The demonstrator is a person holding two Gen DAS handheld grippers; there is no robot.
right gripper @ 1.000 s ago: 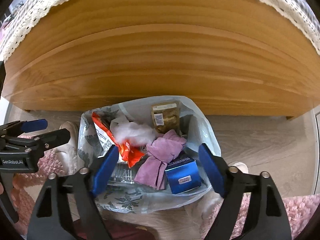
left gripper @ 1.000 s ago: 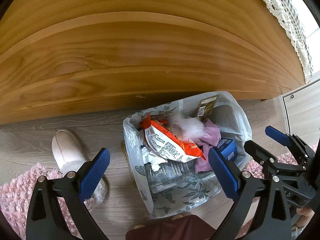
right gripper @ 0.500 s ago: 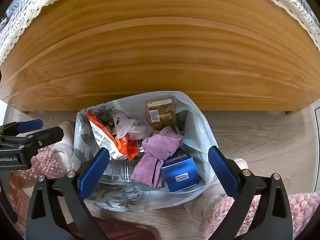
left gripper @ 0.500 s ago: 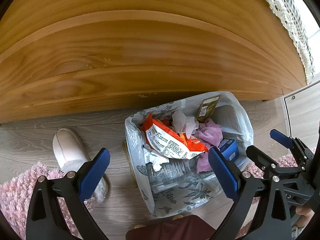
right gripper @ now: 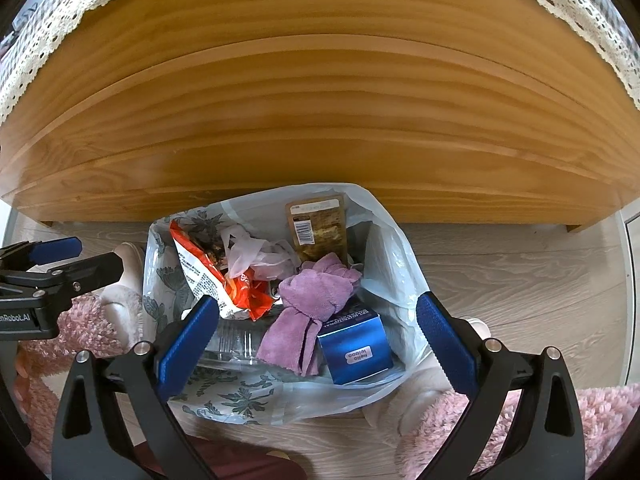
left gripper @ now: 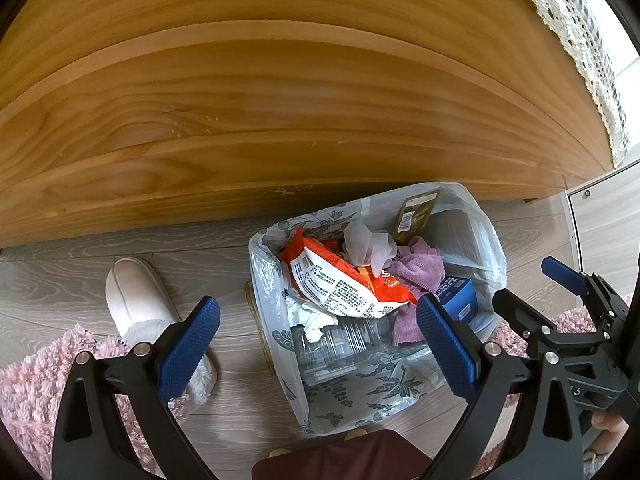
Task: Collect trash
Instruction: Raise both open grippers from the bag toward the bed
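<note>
A bin lined with a leaf-printed plastic bag (left gripper: 360, 384) (right gripper: 236, 392) stands on the floor by the wooden table. In it lie an orange snack packet (left gripper: 340, 284) (right gripper: 212, 276), a crumpled thin white plastic piece (left gripper: 368, 240) (right gripper: 248, 252), a purple cloth (left gripper: 420, 268) (right gripper: 316, 300), a blue box (left gripper: 460, 300) (right gripper: 356, 348), a brown packet (left gripper: 416, 212) (right gripper: 318, 222) and a clear plastic bottle (left gripper: 344, 340). My left gripper (left gripper: 318, 348) is open and empty above the bin's left side. My right gripper (right gripper: 318, 344) is open and empty above the bin.
The wooden table side (left gripper: 280, 120) (right gripper: 320, 120) with a lace cloth edge (left gripper: 580, 40) rises behind the bin. A white slipper (left gripper: 140, 300) and a pink shaggy rug (left gripper: 32, 392) (right gripper: 600, 420) lie on the grey wood floor. A dark red thing (left gripper: 352, 456) is at the bottom edge.
The white plastic piece has dropped from a blur above the trash and settled in the bin. My right gripper has opened wider and pulled back; the left has barely moved.
</note>
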